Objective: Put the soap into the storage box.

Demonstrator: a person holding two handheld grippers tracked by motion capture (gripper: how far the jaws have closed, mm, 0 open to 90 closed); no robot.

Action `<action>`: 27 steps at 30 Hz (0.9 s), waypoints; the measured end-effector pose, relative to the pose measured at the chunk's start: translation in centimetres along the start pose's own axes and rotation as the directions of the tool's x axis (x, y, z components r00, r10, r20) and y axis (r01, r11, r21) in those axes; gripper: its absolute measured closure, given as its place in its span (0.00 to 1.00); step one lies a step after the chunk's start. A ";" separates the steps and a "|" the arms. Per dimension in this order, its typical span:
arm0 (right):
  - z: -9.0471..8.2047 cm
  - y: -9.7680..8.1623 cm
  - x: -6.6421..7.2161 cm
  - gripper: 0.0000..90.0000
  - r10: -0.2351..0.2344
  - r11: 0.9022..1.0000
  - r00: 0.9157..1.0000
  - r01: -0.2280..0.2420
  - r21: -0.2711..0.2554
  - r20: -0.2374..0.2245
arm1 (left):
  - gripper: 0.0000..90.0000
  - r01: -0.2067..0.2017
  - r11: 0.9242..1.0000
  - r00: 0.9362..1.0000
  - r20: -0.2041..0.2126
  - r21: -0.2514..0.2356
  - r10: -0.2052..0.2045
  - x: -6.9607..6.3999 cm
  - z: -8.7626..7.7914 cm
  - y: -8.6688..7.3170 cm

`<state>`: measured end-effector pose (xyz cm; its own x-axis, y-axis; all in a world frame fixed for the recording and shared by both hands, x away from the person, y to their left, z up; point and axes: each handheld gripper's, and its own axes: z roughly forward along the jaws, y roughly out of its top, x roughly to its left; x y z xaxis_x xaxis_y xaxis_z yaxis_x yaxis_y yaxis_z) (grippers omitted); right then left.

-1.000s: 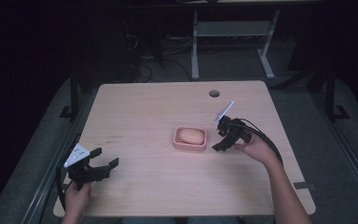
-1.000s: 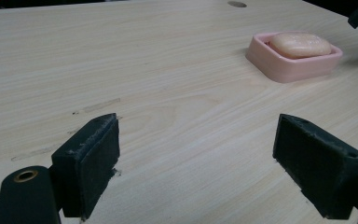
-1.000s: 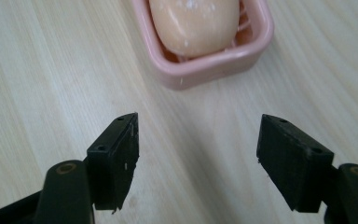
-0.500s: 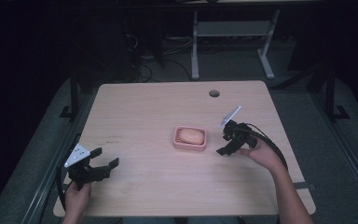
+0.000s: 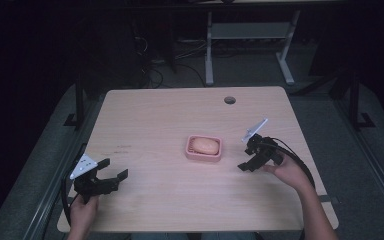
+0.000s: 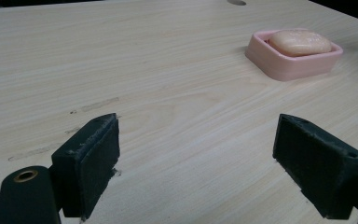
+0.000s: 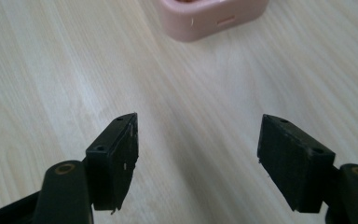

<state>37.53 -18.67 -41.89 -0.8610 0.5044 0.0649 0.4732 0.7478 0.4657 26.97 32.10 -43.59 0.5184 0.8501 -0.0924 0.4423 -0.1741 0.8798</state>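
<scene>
I am holding both claws released: my left claw [image 5: 111, 176] near the counter's [image 5: 155, 120] front left corner, my right claw [image 5: 250, 160] beside the pink soap dish [image 5: 204, 148]. Closing in carelessly could knock the soap [image 5: 206, 145] out.

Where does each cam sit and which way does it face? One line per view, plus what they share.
High view: above the person's side, looking forward and down on the table; forearms, left gripper, right gripper.
Left gripper view: on the left gripper, low over the wood, facing the pink soap dish; both jaws apart.
Right gripper view: on the right gripper, angled down toward the dish; both jaws apart.
Shared: the dish, tabletop.
</scene>
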 end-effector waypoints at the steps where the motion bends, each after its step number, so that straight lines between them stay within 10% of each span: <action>1: 0.0 -0.2 0.0 0.32 0.004 1.000 1.000 -0.004 0.006 0.000 | 0.16 0.000 1.000 1.000 -0.001 0.001 0.000 0.0 0.0 0.0; 27: -1.0 -5.7 0.8 0.32 0.077 0.997 0.997 -0.076 -0.030 0.022 | 0.16 0.001 1.000 1.000 -0.003 0.000 -0.001 -0.2 0.2 -0.1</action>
<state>34.02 -22.96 -43.60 -0.8179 0.5697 0.0807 0.5314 0.6942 0.4855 27.00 31.87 -43.73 0.5159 0.8518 -0.0915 0.4425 -0.1735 0.8798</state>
